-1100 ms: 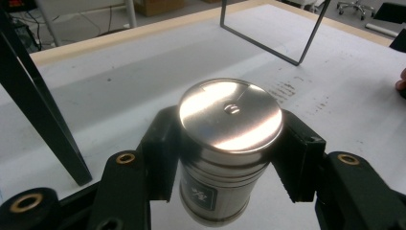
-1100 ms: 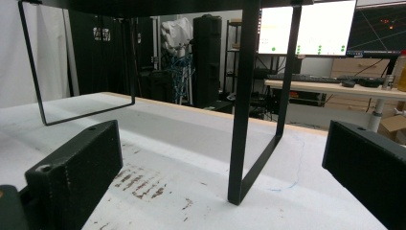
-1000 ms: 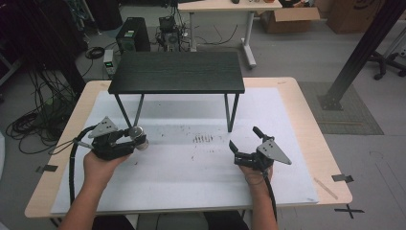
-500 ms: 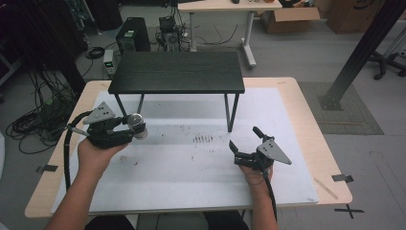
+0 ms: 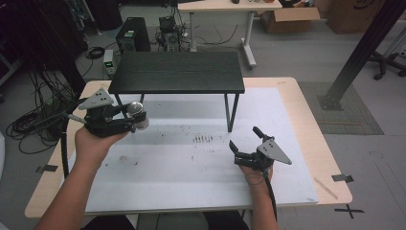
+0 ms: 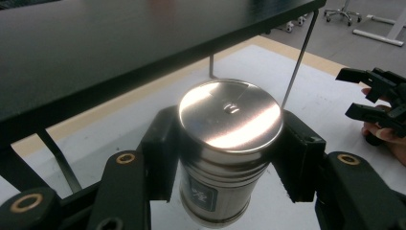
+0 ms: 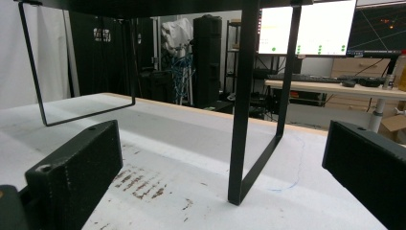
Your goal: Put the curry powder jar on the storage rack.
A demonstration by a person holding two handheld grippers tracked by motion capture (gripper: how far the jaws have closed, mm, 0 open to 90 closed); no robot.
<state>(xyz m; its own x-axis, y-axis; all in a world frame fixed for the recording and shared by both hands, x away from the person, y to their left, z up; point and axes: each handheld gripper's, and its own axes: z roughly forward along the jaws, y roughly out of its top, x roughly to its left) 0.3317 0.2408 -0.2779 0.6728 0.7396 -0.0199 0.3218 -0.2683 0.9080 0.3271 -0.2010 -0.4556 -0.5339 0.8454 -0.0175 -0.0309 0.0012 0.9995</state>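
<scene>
Left claw (image 5: 135, 118) has come up off the white-covered worktop (image 5: 191, 167) since a second ago and sits higher now, closer to the near left corner of the black rectangular shelf on thin metal legs (image 5: 178, 72). Right claw (image 5: 244, 146) hasn't budged, parked near the worktop's front right with jaws wide apart and nothing between them. That shelf top hangs right over the lifted hand, and its left front leg (image 5: 118, 103) stands just beside the claw. The shiny round steel tin with a flat lid (image 6: 225, 143) is squeezed upright between both left pads, lid facing up, clear of the worktop.
</scene>
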